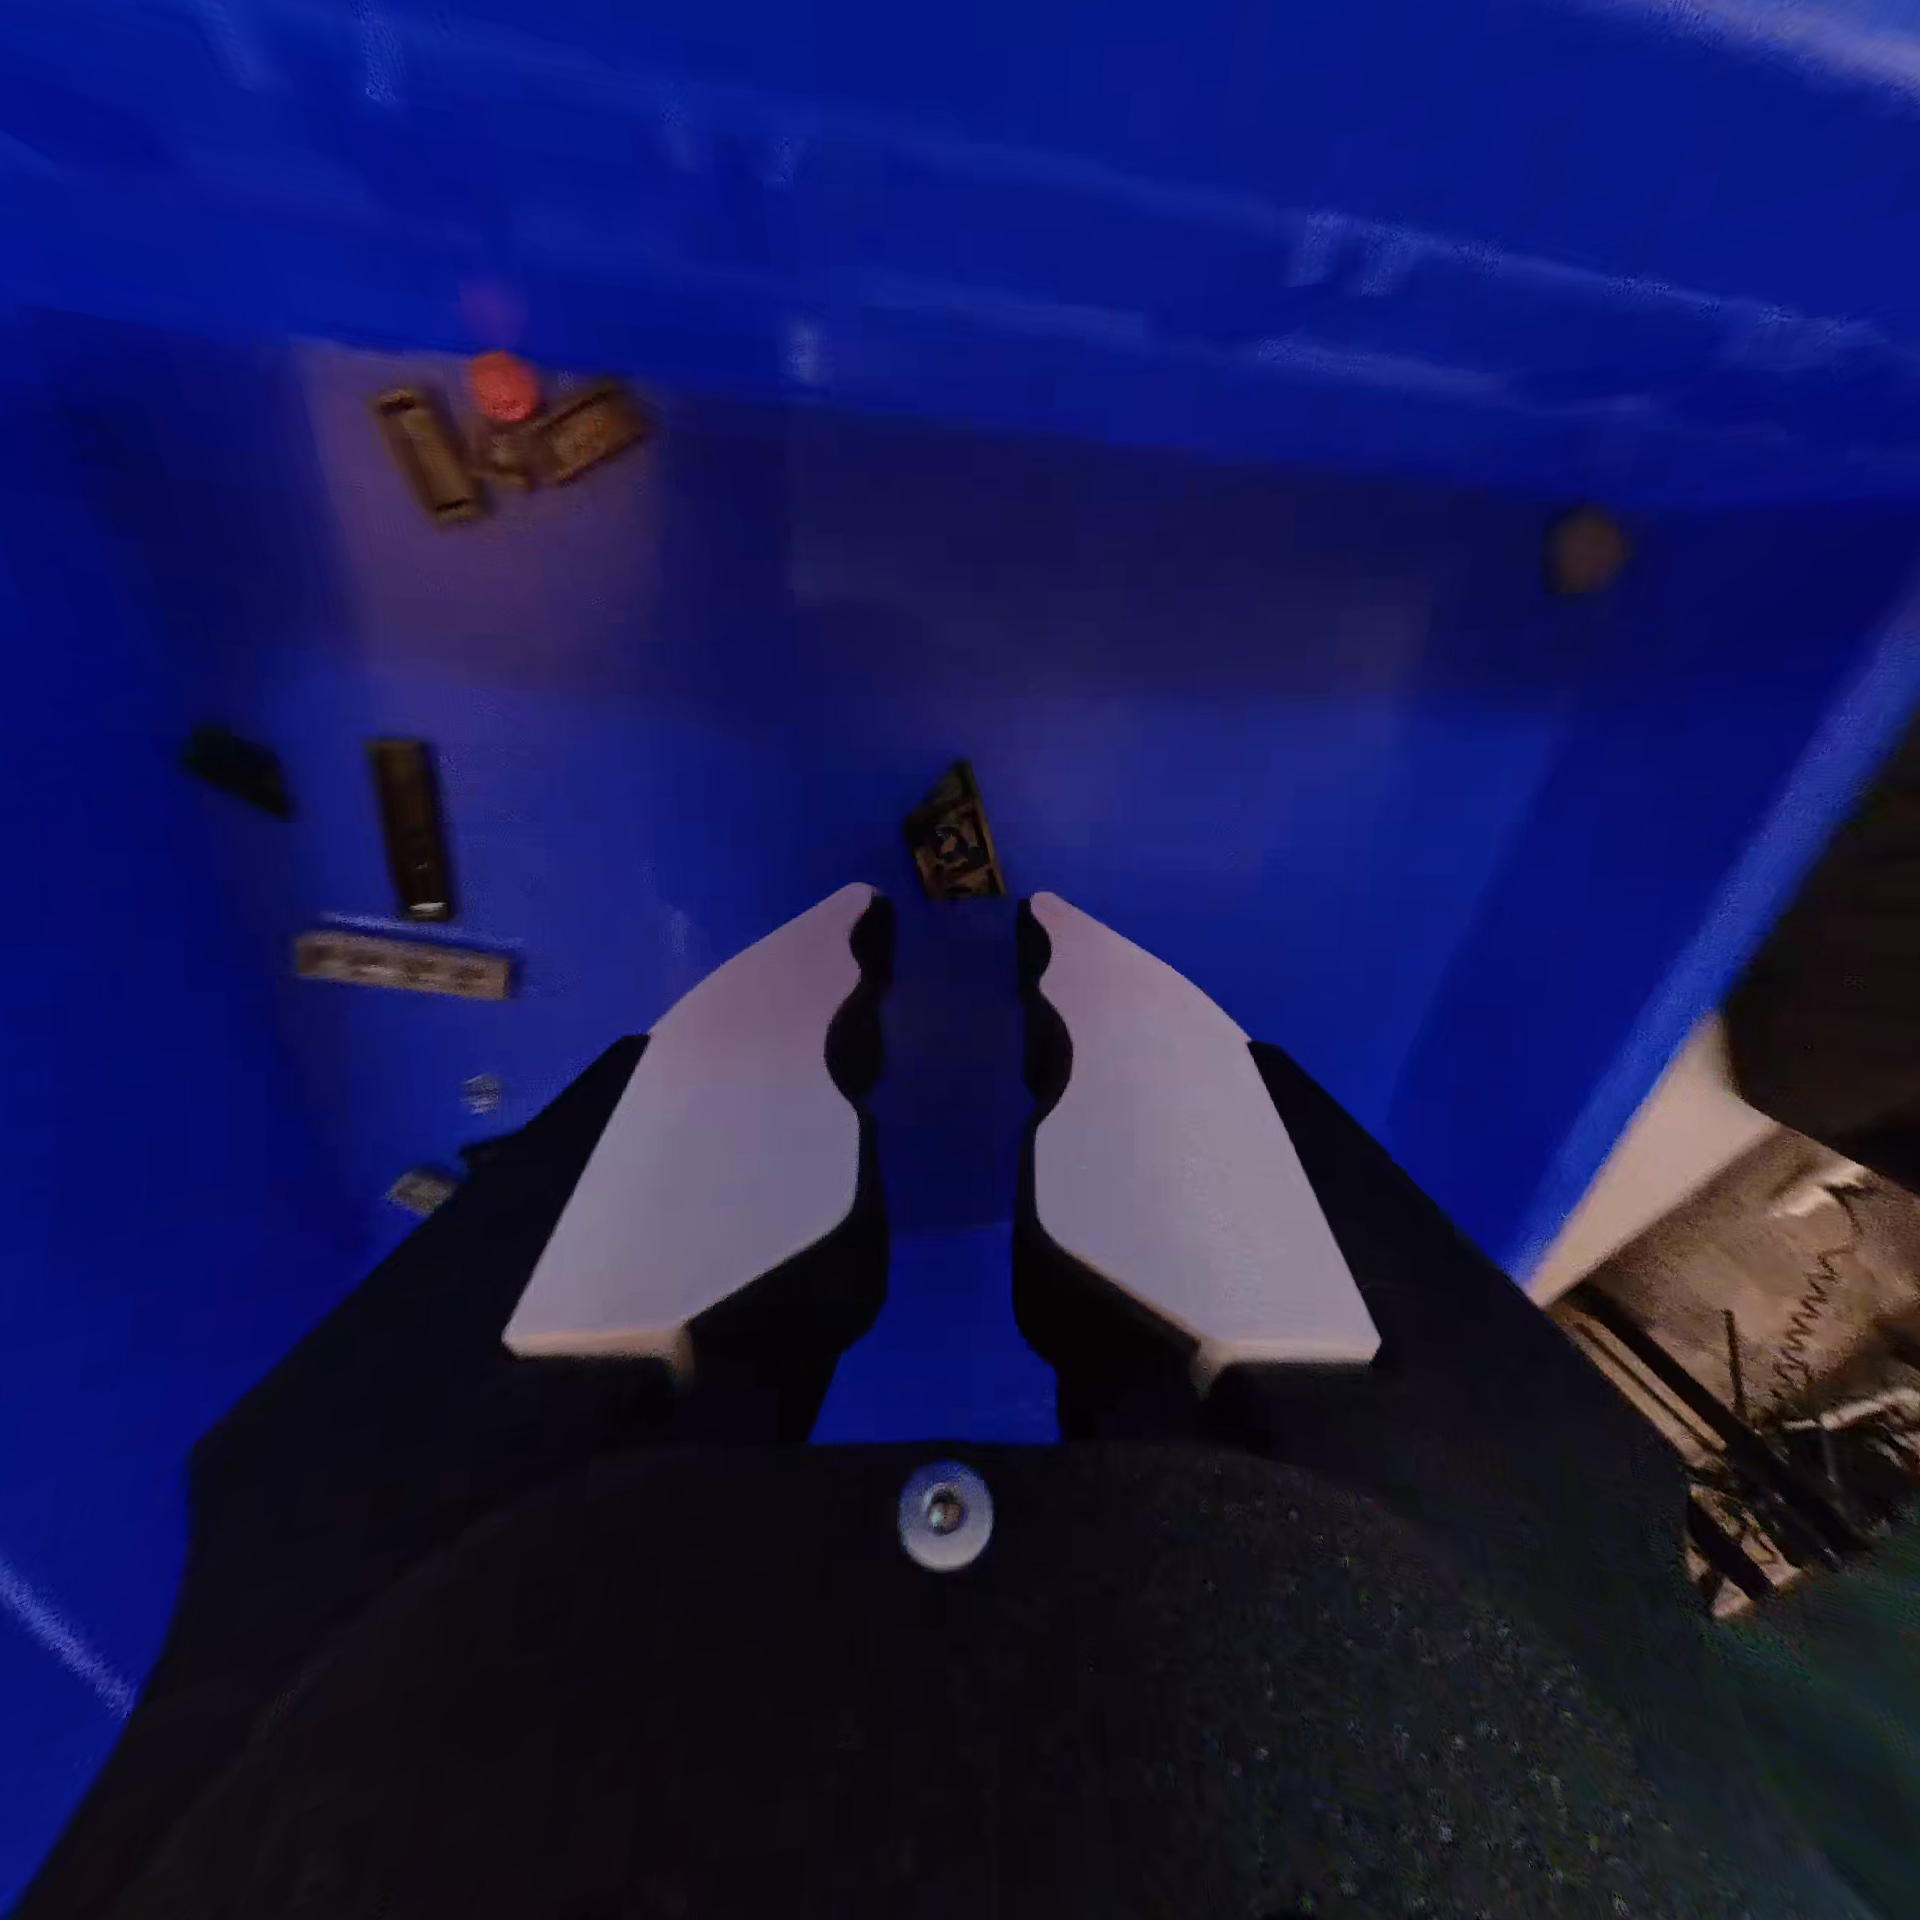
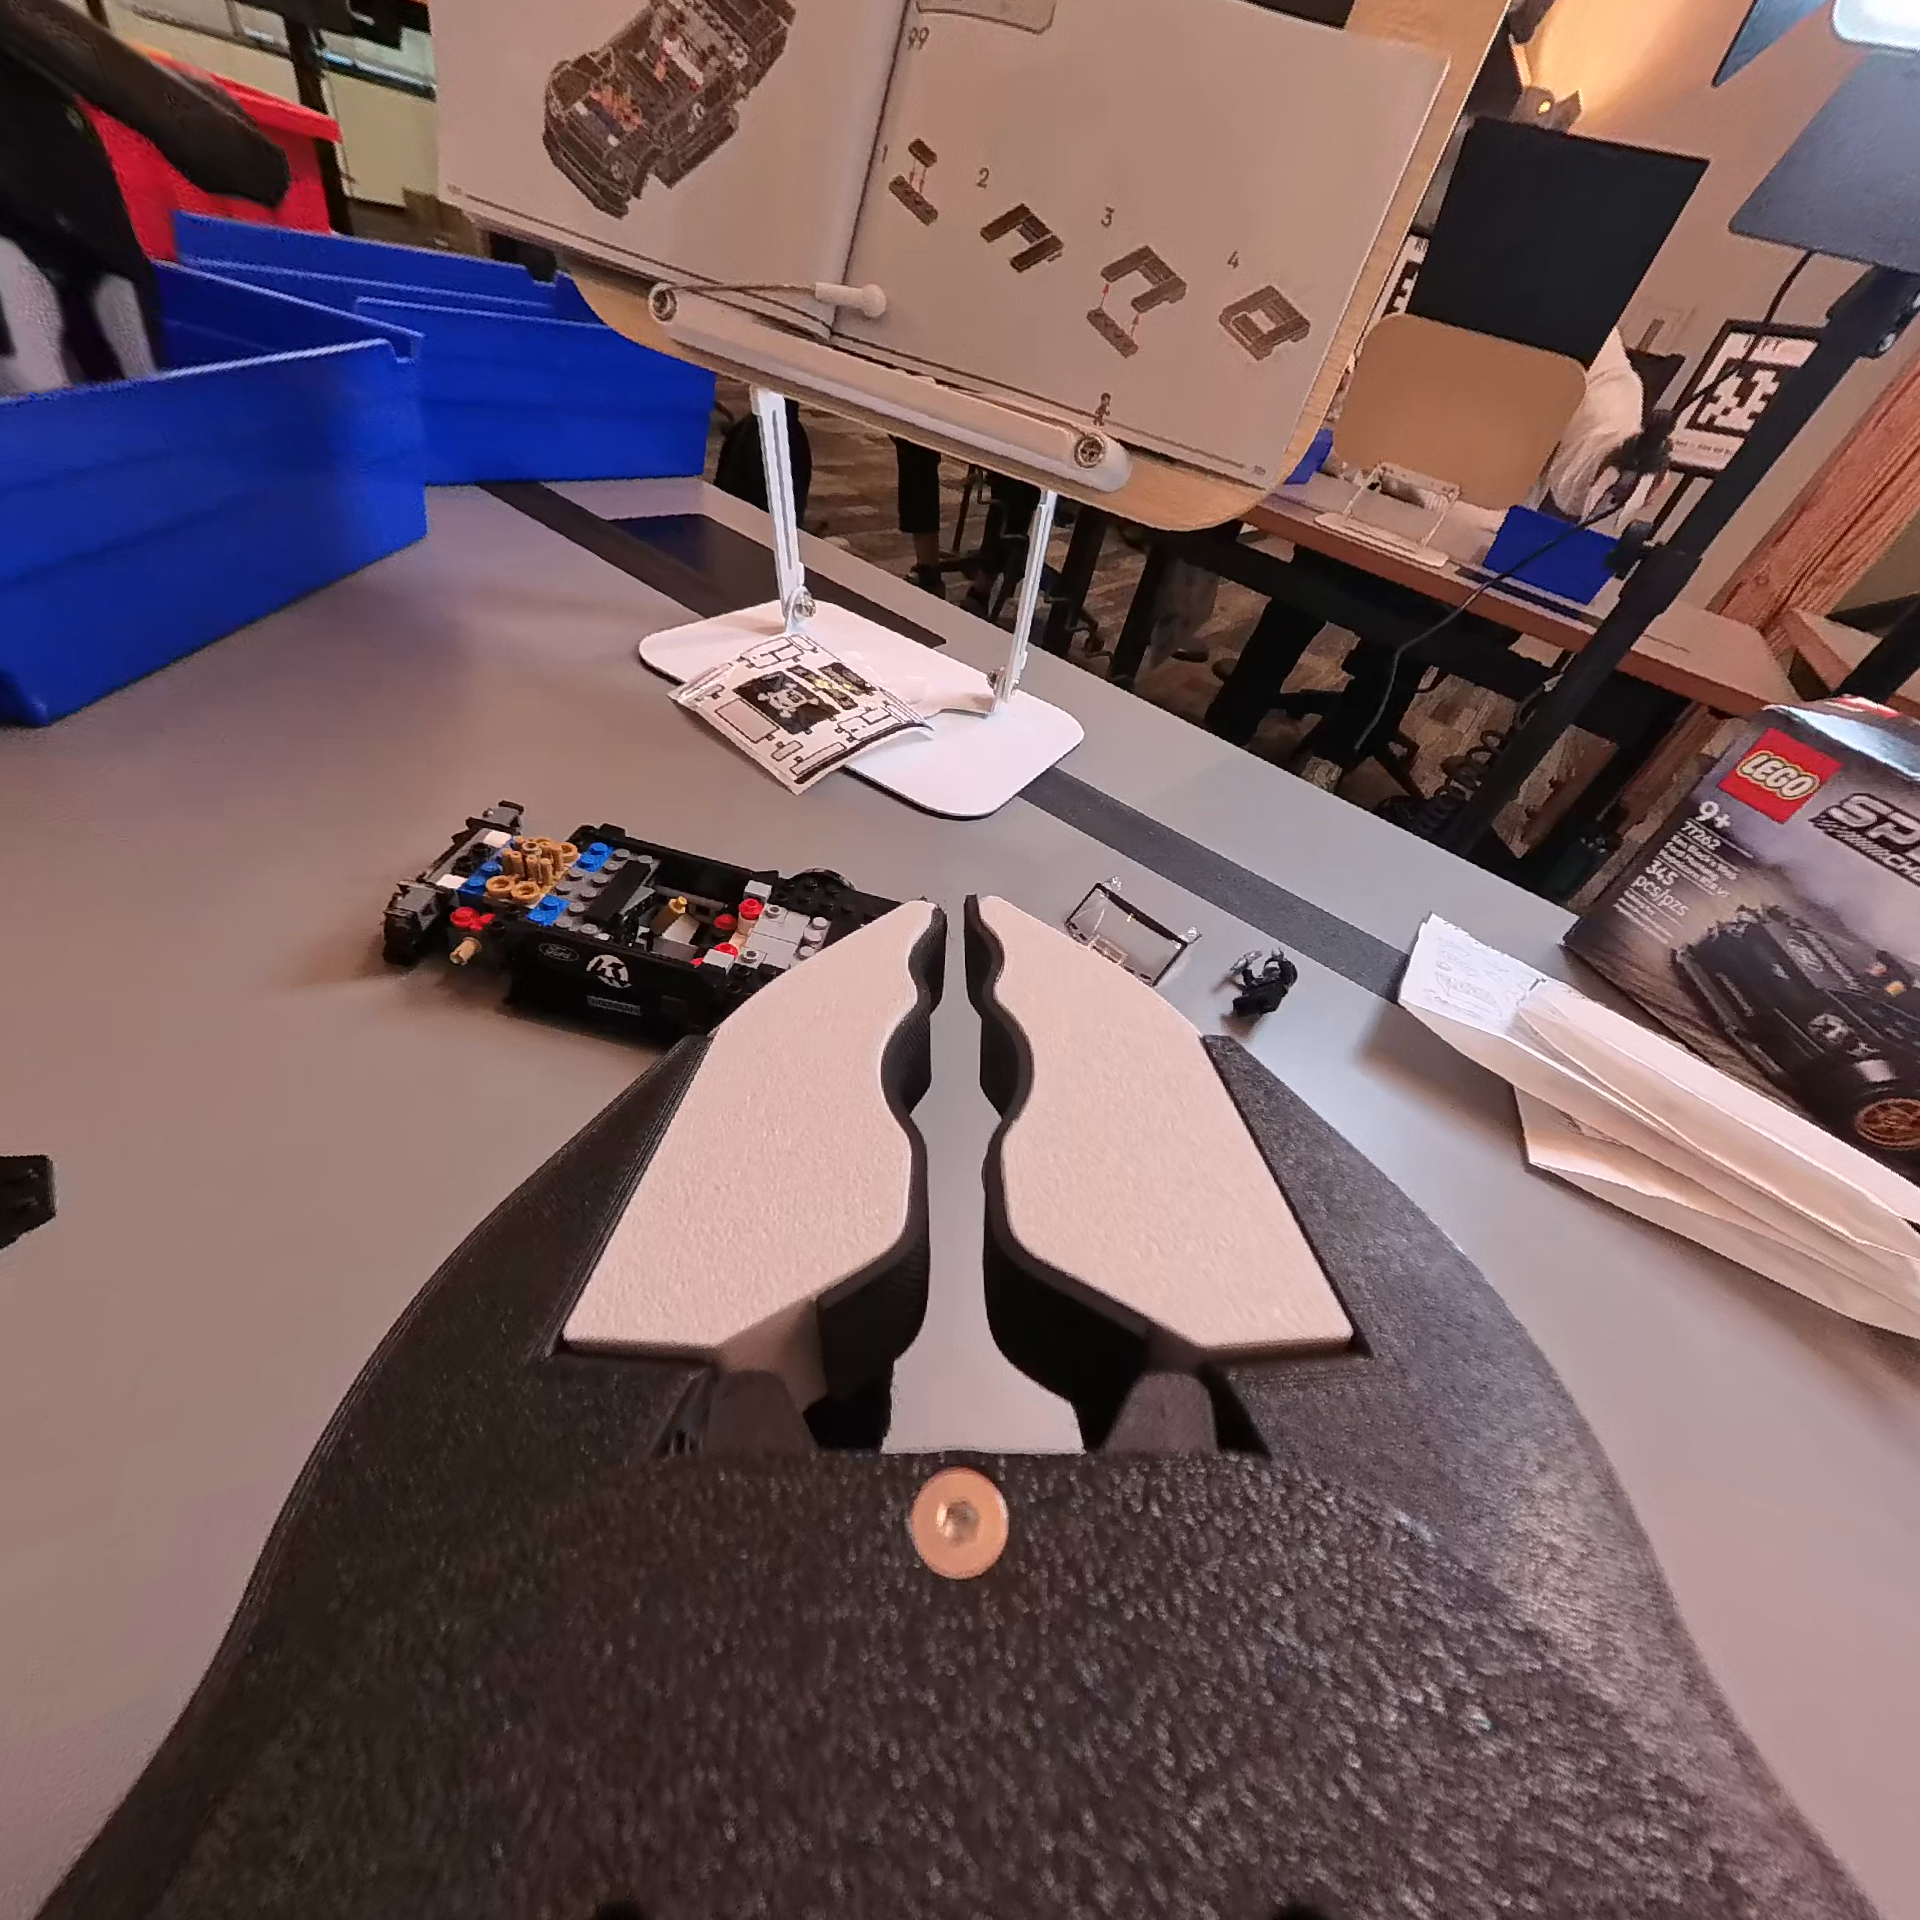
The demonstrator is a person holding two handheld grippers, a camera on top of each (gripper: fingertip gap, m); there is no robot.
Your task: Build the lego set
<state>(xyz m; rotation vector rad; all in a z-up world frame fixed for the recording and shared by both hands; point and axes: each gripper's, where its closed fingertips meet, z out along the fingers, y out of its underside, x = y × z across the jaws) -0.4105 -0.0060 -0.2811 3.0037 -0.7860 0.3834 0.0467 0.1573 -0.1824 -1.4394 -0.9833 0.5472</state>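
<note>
While the left hand-held gripper (image 1: 954, 906) hangs parted and empty inside one bin (image 1: 1143, 312), the right hand-held gripper (image 2: 955, 912), nearly closed and empty, hovers over the desk (image 2: 260, 1039) by one car (image 2: 623, 935).

Grey table (image 2: 312, 1039) w/ dark strip, wood desk (image 2: 1507, 592) behind.

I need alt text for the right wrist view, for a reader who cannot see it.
The right hand-held gripper, nearly shut and empty, hovers over a grey table beside a partly built black lego car. Behind it stands an instruction booklet on a white stand, with blue bins at left and the set's box at right.
</note>
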